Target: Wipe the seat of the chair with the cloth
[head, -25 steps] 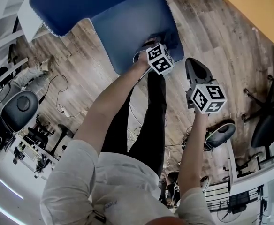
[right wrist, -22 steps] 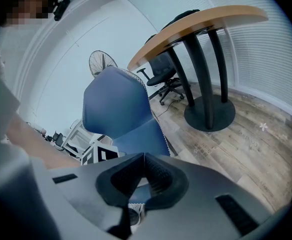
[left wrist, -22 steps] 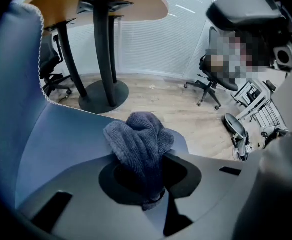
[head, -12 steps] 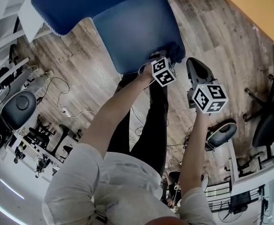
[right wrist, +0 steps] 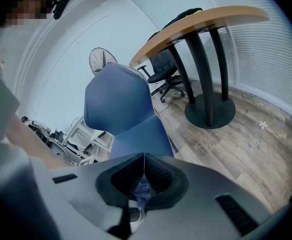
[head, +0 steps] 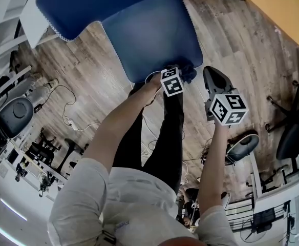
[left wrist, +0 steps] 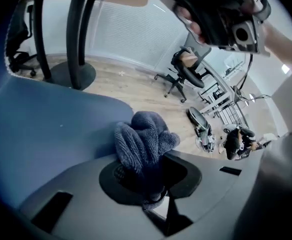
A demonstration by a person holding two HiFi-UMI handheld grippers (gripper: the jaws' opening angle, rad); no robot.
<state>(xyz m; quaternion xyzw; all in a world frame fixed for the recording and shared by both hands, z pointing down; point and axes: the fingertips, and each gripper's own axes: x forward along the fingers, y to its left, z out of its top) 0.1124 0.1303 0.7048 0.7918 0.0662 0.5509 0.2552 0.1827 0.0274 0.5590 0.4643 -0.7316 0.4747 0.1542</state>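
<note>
Blue-grey cloth (left wrist: 143, 139) clamped in left gripper (left wrist: 148, 179), at chair seat (head: 149, 35) front edge, mid-frame, for wiping; right gripper (right wrist: 143, 179) closed, empty, parked clear, right.

**Surroundings: floor, furniture, cabling**

I record a grey-brown wood-plank floor (head: 241, 50) throughout the room. A round table with an orange-tan top (right wrist: 201, 26) stands on dark curved legs that meet a black disc base (right wrist: 209, 111). A black swivel office chair (right wrist: 162, 66) sits behind that table. A round pedestal fan (right wrist: 102, 60) stands near it, by the white wall. A thin white cable (head: 67, 121) lies loose on the floor. White open shelving (head: 6, 14) lines the room's edge.
</note>
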